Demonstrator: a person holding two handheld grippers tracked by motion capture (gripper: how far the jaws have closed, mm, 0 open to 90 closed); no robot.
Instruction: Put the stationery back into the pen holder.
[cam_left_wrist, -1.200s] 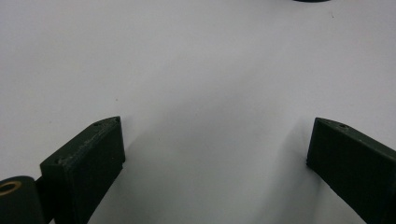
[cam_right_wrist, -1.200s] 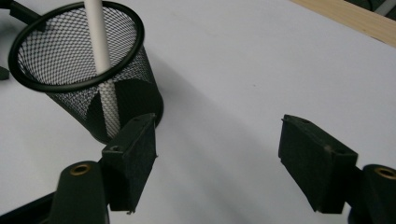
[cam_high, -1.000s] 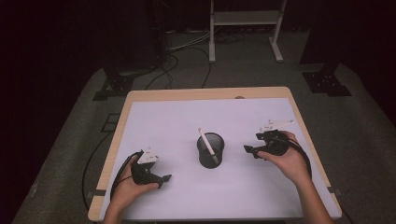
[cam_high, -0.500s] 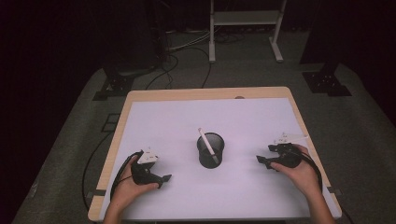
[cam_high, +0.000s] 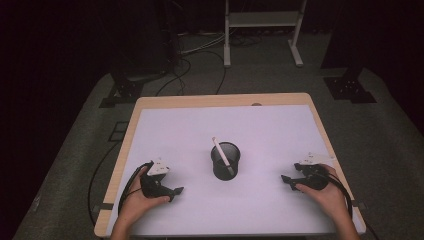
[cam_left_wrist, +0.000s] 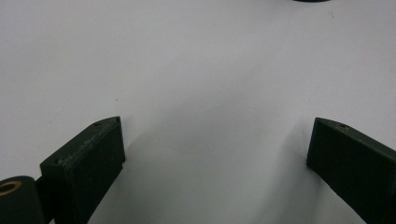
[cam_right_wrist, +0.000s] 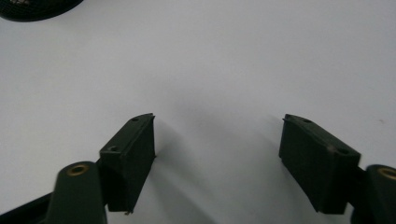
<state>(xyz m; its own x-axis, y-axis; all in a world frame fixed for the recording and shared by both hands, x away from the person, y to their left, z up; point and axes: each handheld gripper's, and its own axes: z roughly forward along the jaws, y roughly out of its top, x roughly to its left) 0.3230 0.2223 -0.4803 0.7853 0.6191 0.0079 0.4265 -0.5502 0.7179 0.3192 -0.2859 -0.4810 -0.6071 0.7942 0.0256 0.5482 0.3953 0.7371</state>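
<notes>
The left gripper (cam_high: 176, 191) is held low at the table's (cam_high: 200, 125) near left, its jaws spread over bare white surface. The black mesh cup (cam_high: 225, 161), with a white pen (cam_high: 222, 156) leaning inside, stands mid-table. The right gripper (cam_high: 286, 180) is held at the right, jaws likewise released.

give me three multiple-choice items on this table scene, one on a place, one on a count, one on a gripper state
1. Where does the black mesh cup stand on the white table?
A. far left corner
B. near the middle
C. right edge

2. How many white pens lean in the cup?
A. one
B. two
C. four

3. How is the right gripper?
A. shut on the pen
B. shut, empty
C. open, empty

Key: 1 B, it stands between the left gripper and the right; 2 A, a single stick shows; 3 C, bare table lies between its jaws.
</notes>
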